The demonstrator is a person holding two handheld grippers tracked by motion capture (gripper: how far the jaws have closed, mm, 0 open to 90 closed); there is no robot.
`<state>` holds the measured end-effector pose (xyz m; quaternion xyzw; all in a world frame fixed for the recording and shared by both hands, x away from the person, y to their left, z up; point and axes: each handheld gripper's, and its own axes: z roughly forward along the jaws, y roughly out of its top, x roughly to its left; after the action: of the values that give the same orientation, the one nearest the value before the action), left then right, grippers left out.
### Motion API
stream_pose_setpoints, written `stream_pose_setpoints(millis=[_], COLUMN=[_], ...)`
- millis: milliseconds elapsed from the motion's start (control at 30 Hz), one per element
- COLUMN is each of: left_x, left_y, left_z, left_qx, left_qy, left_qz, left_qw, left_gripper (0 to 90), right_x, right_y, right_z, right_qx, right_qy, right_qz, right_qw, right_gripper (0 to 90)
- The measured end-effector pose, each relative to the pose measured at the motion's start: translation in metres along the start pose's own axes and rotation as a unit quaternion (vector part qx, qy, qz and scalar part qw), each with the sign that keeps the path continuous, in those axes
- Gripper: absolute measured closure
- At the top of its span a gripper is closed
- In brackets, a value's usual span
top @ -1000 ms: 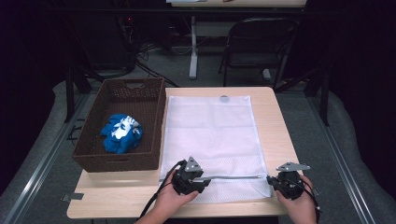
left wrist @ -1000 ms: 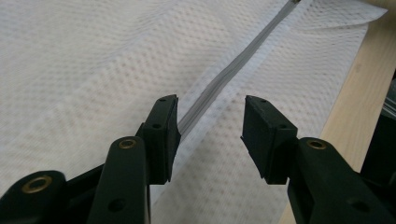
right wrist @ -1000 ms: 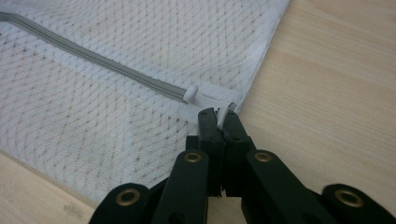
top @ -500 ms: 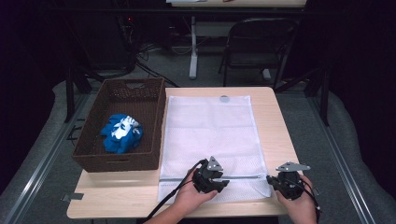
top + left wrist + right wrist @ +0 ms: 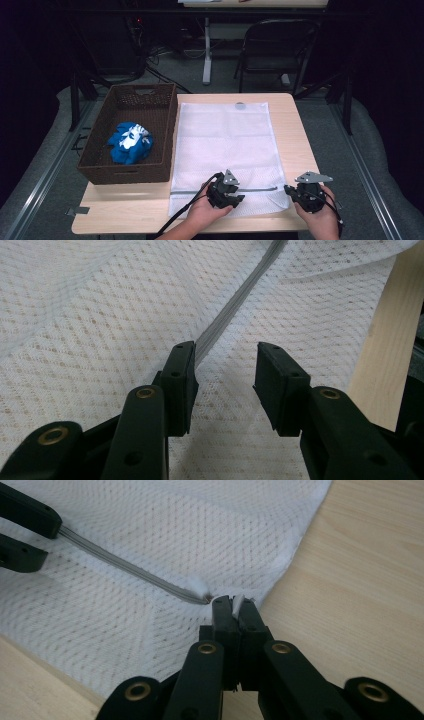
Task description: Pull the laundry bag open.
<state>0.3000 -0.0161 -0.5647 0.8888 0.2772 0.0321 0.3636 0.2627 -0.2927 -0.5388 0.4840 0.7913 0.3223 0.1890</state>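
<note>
Two tongs, right tongs (image 5: 234, 605) pinching mesh bag (image 5: 225, 145), left tongs (image 5: 225, 375) apparently apart.

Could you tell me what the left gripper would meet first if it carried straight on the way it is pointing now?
Most likely the grey zipper of the white mesh bag: it runs straight ahead of the left gripper, whose open jaws hang just over the mesh, though the depth is hard to judge.

Mesh bag (image 5: 226, 145) is white open-weave cloth, matt, with a smooth grey zipper (image 5: 235, 305). Table (image 5: 370, 570) under it: pale smooth wood. Basket (image 5: 100, 165) beside it: dark woven wicker. My jaws: matt black plastic.
</note>
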Motion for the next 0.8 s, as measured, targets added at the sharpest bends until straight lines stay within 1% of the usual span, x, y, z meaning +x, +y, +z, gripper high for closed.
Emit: stream_pose_setpoints(millis=[133, 333, 433, 567, 800], left_x=[0.001, 0.001, 0.002, 0.001, 0.001], left_y=[-0.002, -0.005, -0.005, -0.005, -0.005], left_z=[0.002, 0.005, 0.006, 0.007, 0.008], left_qx=[0.003, 0.008, 0.006, 0.005, 0.005], left_qy=[0.001, 0.002, 0.001, 0.001, 0.001], left_qz=[-0.001, 0.000, -0.002, -0.005, -0.005], left_qw=[1.0000, 1.0000, 1.0000, 1.0000, 1.0000], left_gripper=[60.1, 59.7, 59.7, 59.5, 59.2], right_x=[0.001, 0.002, 0.003, 0.006, 0.015], right_y=[0.005, 0.010, 0.014, 0.020, 0.031], right_z=[-0.003, -0.007, -0.009, -0.012, -0.014], right_qx=[-0.009, -0.017, -0.024, -0.032, -0.048], right_qy=[0.010, 0.024, 0.033, 0.039, 0.058], right_qz=[-0.003, 0.005, -0.001, -0.005, -0.011], right_qw=[0.9999, 0.9996, 0.9992, 0.9987, 0.9971], right_gripper=[89.6, 89.6, 89.6, 89.7, 89.7])
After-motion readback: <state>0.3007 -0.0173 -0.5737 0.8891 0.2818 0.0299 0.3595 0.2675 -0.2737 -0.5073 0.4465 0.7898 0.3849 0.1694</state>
